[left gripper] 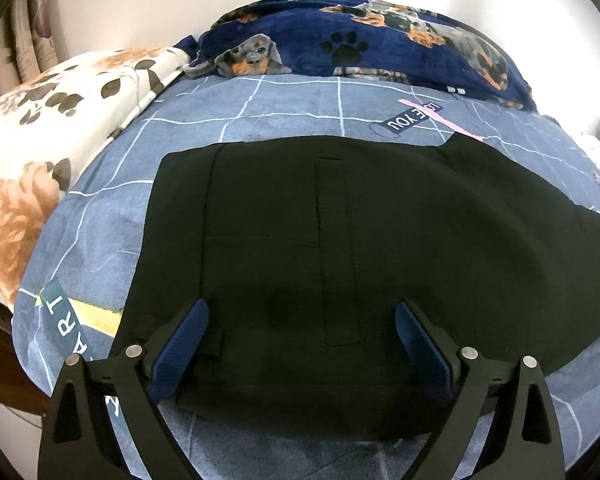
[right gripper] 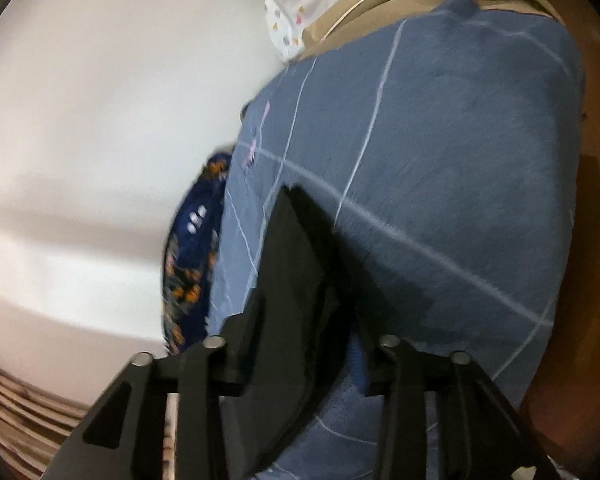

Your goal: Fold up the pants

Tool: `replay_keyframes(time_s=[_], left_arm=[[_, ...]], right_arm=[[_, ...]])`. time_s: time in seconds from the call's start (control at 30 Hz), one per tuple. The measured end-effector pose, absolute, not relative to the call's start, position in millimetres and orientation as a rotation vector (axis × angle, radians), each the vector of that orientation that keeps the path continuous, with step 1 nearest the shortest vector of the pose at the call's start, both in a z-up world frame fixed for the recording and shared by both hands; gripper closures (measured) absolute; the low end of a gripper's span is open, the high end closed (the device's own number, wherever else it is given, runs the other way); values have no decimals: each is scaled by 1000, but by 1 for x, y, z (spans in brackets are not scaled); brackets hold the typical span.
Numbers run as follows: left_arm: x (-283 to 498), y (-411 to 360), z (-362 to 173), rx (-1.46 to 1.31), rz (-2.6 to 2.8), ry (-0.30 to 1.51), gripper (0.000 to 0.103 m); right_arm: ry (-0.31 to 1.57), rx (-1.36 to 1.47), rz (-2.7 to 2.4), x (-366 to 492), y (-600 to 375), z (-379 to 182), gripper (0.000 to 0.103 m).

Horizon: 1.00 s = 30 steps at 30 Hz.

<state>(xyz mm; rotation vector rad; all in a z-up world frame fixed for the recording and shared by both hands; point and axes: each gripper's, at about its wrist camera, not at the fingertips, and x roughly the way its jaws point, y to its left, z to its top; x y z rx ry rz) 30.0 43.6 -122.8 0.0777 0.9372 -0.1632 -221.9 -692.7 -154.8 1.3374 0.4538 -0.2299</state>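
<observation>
Black pants (left gripper: 340,248) lie flat on the blue checked bedsheet (left gripper: 260,108), waist end to the left, legs running off to the right. My left gripper (left gripper: 300,320) is open, its blue-padded fingers (left gripper: 184,340) spread over the near edge of the pants without gripping. In the right wrist view, my right gripper (right gripper: 312,320) is shut on a fold of the black pants (right gripper: 296,280) and holds it raised off the bedsheet (right gripper: 440,160). That view is tilted and blurred.
A navy dog-print blanket (left gripper: 360,40) lies bunched along the far side of the bed. A white floral quilt (left gripper: 40,120) lies at the left. A spotted white cloth (right gripper: 300,12) lies at the bed's far end. A wall (right gripper: 100,120) borders the bed.
</observation>
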Motion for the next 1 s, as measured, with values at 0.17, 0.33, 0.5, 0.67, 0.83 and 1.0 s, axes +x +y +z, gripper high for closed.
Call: replay_keyframes(time_s=[0.17,0.33,0.5,0.67,0.83,1.0], left_arm=[[30,43,-124,76,-172,930,8],[30,45,-124,77,-176,925,7],[30,45,-124,77,-175,925,7],[30,45,-124,79,-175,924,6],[30,46,-124,79,-176,923,6],[29,45,-124,79,-176,923,6]], right_arm=[[524,1293,-250,-208,-686,-156,93],[551,1229,-292,-206,-681,-148,92],[570,1187,-345,-201,-676,-140,92],[593,1158,-397,-200,-671,-136,92],[655,1051,-473,-188,-658,-124,91],[672,1018,-500,-185,-655,-121,91]])
